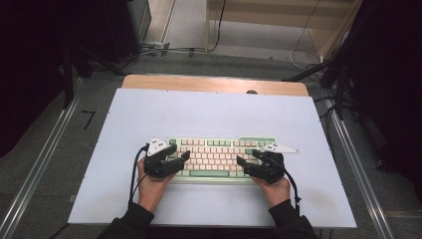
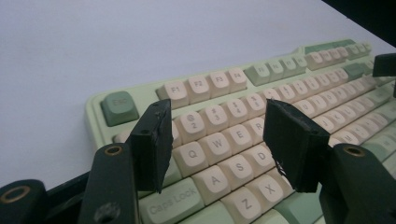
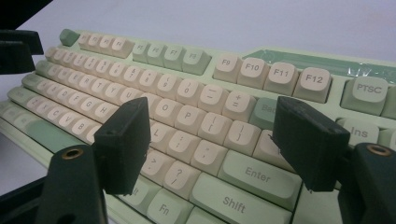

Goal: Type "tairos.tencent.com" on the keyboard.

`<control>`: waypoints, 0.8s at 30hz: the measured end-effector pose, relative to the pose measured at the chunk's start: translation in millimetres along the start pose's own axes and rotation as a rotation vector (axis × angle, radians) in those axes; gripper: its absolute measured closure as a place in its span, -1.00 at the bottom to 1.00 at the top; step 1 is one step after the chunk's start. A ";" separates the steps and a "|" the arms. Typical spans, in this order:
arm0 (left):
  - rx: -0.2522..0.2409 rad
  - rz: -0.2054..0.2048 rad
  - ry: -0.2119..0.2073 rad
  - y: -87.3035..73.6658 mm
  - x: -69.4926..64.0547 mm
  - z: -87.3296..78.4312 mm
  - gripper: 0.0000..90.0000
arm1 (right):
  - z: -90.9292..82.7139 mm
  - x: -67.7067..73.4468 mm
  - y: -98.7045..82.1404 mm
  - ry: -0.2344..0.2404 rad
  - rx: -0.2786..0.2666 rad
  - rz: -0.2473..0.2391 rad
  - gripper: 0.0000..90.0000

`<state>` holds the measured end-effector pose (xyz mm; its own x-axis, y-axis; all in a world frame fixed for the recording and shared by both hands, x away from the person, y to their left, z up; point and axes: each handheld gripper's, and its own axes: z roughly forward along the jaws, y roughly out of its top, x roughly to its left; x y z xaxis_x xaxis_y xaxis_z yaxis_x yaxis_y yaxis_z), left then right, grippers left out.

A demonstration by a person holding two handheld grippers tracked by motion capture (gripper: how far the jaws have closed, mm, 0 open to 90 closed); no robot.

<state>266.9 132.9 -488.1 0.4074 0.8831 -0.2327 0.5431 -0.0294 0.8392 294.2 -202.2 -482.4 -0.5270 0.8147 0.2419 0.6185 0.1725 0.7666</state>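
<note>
Hovering over my green-and-cream mechanical keyboard (image 1: 214,158), centre-low in the high view on the white table mat (image 1: 209,112): left gripper (image 1: 185,156), jaws apart over the Q-A-Z columns, holding nothing; right gripper (image 1: 241,161), jaws wide above the Enter side, holding nothing.

Lab, railed test table (image 1: 214,82), floor cables (image 1: 164,50)

White mat (image 1: 209,112) is laid over wooden table (image 1: 214,83), w/ wood strip left bare at far edge. Cables (image 1: 164,50) are seen on grey floor beyond; metal rails (image 1: 35,169) flank both sides.
</note>
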 end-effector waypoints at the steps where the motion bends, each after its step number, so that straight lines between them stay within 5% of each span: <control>1: -0.001 -0.002 0.006 0.4 1.2 -0.8 -0.05 | 0.1 0.1 0.0 0.000 0.000 0.000 -0.42; 18: -0.008 -0.007 0.054 1.1 8.2 -0.3 -0.18 | 0.5 0.6 -0.8 -0.003 0.008 -0.001 -0.42; 24: -0.016 0.012 -0.006 2.4 5.5 0.9 0.35 | -1.1 -0.5 -2.2 -0.006 0.008 0.001 -0.42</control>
<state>271.1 137.3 -487.8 0.4183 0.8799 -0.2254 0.5260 -0.0324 0.8499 292.5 -203.6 -483.6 -0.5233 0.8180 0.2388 0.6233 0.1763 0.7619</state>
